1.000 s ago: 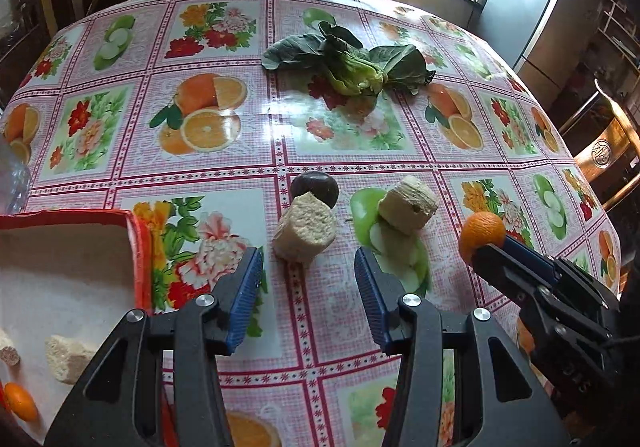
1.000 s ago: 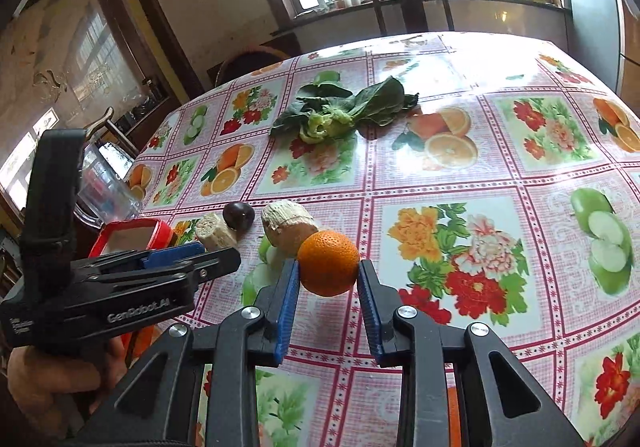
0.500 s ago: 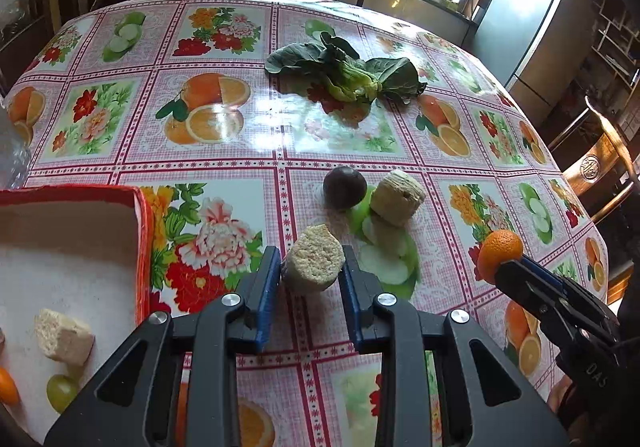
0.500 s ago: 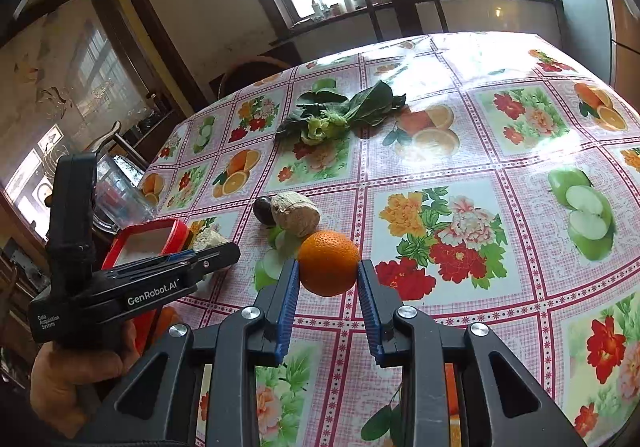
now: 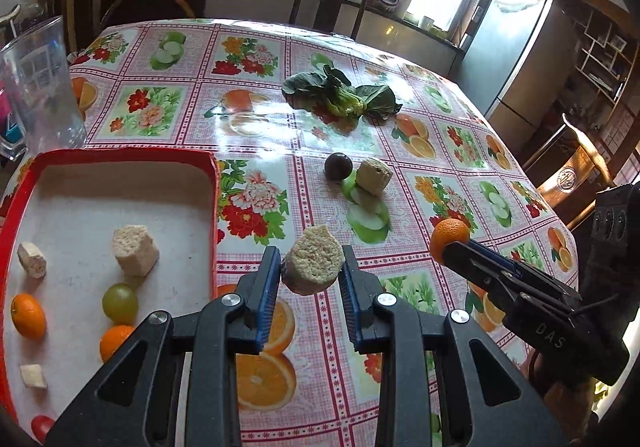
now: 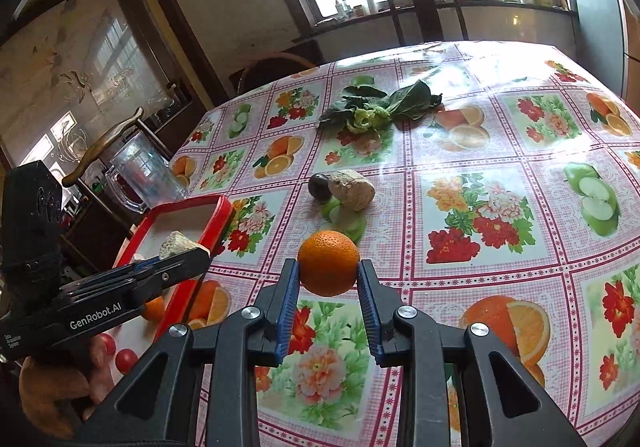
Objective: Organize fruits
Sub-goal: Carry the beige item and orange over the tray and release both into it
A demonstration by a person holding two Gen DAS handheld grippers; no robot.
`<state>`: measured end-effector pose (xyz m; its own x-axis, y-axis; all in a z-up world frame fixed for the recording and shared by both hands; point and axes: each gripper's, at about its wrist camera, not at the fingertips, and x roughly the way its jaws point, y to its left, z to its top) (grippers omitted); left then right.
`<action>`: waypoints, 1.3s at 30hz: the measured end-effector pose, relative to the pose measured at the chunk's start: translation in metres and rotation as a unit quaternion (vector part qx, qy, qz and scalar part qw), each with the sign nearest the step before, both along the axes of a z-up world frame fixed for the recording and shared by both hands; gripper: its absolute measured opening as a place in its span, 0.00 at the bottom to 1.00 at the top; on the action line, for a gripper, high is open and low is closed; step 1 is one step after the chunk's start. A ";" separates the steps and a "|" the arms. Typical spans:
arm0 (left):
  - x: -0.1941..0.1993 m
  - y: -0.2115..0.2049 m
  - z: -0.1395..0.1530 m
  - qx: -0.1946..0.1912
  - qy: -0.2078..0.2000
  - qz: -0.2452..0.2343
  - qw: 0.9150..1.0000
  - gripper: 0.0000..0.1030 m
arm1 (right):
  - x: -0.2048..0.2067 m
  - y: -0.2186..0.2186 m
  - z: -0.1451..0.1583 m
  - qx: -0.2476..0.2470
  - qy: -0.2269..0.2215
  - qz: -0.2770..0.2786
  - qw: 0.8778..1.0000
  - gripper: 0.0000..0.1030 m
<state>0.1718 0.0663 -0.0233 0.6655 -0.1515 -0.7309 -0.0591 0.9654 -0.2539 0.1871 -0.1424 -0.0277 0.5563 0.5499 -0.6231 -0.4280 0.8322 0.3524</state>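
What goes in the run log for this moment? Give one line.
left gripper: shut on beige chunk, lifted | right gripper: shut on orange | red tray: partly filled | table: dark fruit, second chunk

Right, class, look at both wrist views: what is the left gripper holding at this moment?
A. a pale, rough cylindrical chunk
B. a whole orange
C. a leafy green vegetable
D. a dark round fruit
A: in the left wrist view the left gripper has its fingers closed on the pale chunk, lifted off the table, while the orange sits in the right gripper.
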 end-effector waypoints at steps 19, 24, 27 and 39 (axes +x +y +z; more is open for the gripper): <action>-0.067 0.054 0.008 -0.009 -0.018 0.053 0.998 0.26 | -0.047 0.061 0.013 -0.011 -0.018 0.060 0.998 0.29; -0.078 0.068 0.008 -0.010 -0.019 0.064 0.998 0.26 | -0.056 0.077 0.015 -0.018 -0.020 0.074 0.997 0.29; -0.083 0.077 0.009 -0.011 -0.021 0.070 0.997 0.26 | -0.060 0.086 0.015 -0.022 -0.021 0.082 0.996 0.29; -0.092 0.111 0.008 -0.017 -0.025 0.091 0.995 0.26 | -0.062 0.121 0.015 -0.037 -0.024 0.105 0.994 0.29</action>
<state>0.0795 0.1775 -0.0157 0.7190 -0.0482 -0.6934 -0.2194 0.9308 -0.2923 0.1253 -0.0215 -0.0123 0.4650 0.6108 -0.6409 -0.6094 0.7459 0.2688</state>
